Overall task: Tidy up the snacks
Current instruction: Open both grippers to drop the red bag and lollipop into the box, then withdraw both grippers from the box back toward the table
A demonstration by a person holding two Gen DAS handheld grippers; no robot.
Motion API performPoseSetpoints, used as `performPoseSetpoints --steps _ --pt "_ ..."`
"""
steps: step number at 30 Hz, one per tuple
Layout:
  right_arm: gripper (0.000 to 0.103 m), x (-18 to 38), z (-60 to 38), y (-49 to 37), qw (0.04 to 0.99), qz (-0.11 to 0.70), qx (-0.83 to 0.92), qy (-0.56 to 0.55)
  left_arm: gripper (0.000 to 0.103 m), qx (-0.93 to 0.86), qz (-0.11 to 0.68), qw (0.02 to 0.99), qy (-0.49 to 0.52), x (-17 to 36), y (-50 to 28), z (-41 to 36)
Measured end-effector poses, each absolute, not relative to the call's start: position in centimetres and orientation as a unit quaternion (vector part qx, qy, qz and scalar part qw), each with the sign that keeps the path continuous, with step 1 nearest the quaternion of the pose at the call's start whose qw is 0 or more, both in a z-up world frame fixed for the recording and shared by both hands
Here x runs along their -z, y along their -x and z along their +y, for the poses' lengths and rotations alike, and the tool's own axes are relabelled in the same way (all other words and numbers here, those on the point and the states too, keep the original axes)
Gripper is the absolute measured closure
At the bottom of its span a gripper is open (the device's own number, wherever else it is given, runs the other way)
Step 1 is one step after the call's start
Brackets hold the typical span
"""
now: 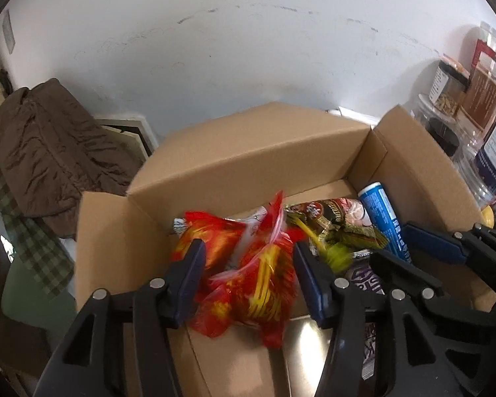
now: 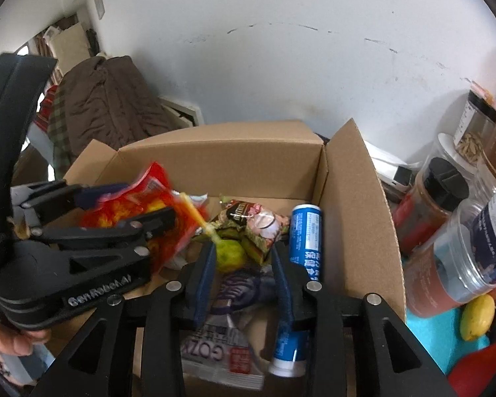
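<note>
The red bags (image 1: 258, 274) lie in the box (image 1: 248, 152) toward its left wall, one slumped over the other and blurred as if dropping. The left gripper (image 1: 248, 278) hangs over them with its jaws spread; the pads stand either side of the bags and do not press on them. Toward the right wall lie a green lolly (image 2: 229, 254) on a yellow stick, a green-brown packet (image 2: 254, 228), a purple packet (image 2: 244, 287) and a blue tube (image 2: 306, 241) along the wall itself. The right gripper (image 2: 244, 281) sits over the purple packet, jaws slightly apart, pinching nothing that I can see; the lolly is just beyond its left pad.

Risks, as I judge them: the upper red bag rests loosely and could slide over the lolly and packets. With both grippers crowded into one box, either could knock the other or drag a wrapper out on withdrawal. The right jaws, closing here, might catch the lolly stick along with the packet. Outside the right wall stand jars (image 2: 446, 231), close enough for a wide swing to hit
</note>
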State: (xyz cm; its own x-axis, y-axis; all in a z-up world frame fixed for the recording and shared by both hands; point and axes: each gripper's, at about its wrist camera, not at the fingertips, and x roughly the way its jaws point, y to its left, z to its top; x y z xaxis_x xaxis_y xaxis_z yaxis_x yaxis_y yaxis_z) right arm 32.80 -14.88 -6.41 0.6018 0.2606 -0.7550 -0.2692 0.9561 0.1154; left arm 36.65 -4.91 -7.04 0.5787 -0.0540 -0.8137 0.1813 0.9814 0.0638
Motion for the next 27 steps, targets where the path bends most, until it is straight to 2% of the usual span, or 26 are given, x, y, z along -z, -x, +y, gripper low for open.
performPoseSetpoints --steps 3,4,12,27 --pt "0.064 6.2 -14.5 -32.6 0.895 0.420 -0.147 0.009 0.035 0.065 0.447 0.890 -0.062 6.3 -36.2 -4.6" --pt "0.064 6.1 -14.4 -32.5 0.895 0.420 -0.148 0.011 0.034 0.065 0.443 0.892 -0.060 6.0 -36.0 -4.5" --pt "0.064 4.0 -15.5 -30.6 0.905 0.401 -0.141 0.021 0.034 0.085 0.426 0.900 -0.041 3.8 -34.0 -4.6" --pt "0.063 -4.5 -16.3 -24.0 0.939 0.320 -0.125 0.032 0.034 0.095 0.343 0.934 -0.036 -5.0 -26.9 -3.5"
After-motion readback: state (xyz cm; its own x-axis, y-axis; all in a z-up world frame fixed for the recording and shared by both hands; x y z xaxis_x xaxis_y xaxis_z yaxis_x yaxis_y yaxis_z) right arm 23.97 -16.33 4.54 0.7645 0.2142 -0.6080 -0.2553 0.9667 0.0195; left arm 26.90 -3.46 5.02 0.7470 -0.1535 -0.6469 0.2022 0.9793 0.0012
